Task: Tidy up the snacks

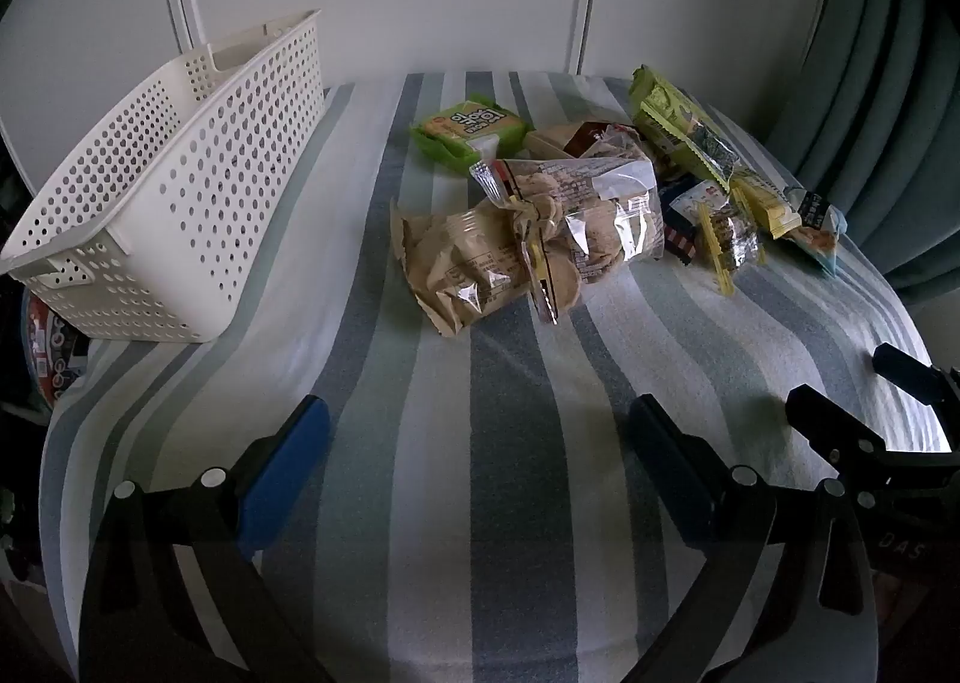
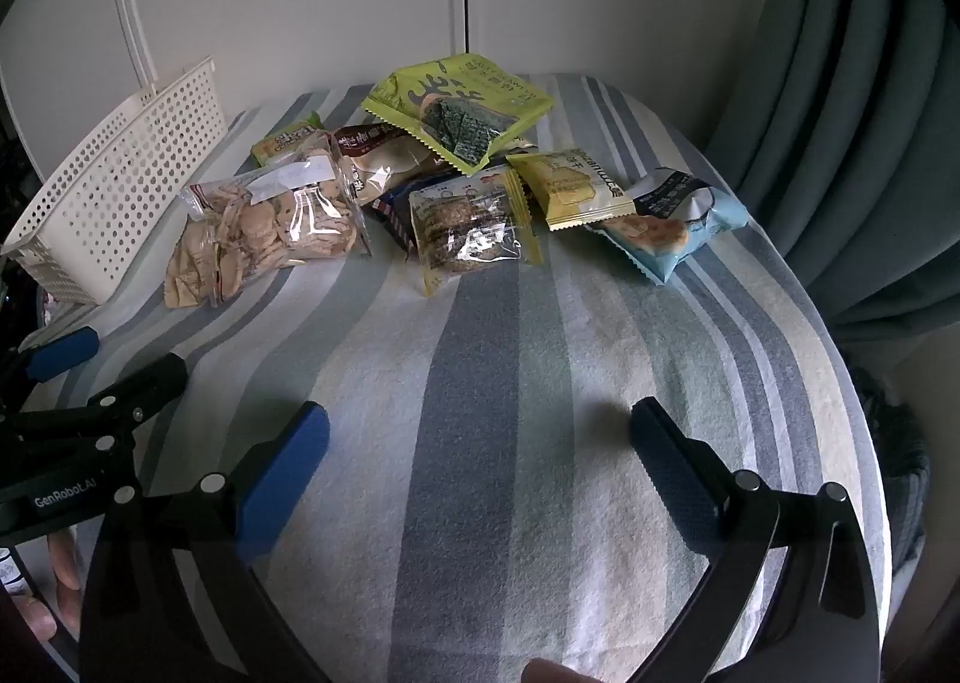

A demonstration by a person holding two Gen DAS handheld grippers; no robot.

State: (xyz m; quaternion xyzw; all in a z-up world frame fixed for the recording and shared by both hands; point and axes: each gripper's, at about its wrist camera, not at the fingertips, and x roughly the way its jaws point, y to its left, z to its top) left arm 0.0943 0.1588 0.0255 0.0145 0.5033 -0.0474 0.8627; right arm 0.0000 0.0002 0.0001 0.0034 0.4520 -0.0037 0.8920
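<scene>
Basket (image 1: 180,203) long axis runs front-to-back (open top up), left of snacks (image 1: 540,215).

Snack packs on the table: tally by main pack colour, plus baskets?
Clear bags of biscuits or cookies: 2
Green packs: 2
Yellow pack: 1
Light blue pack: 1
Brown-and-white pack: 1
Dark navy pack: 1, mostly hidden
White basket: 1
Total: 8 packs, 1 basket

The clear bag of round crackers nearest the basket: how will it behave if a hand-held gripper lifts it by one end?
The clear cracker bag looks thin and crinkled, so it would probably sag. The glossy film may slip. The crackers inside look brittle and could crack under squeezing.
</scene>
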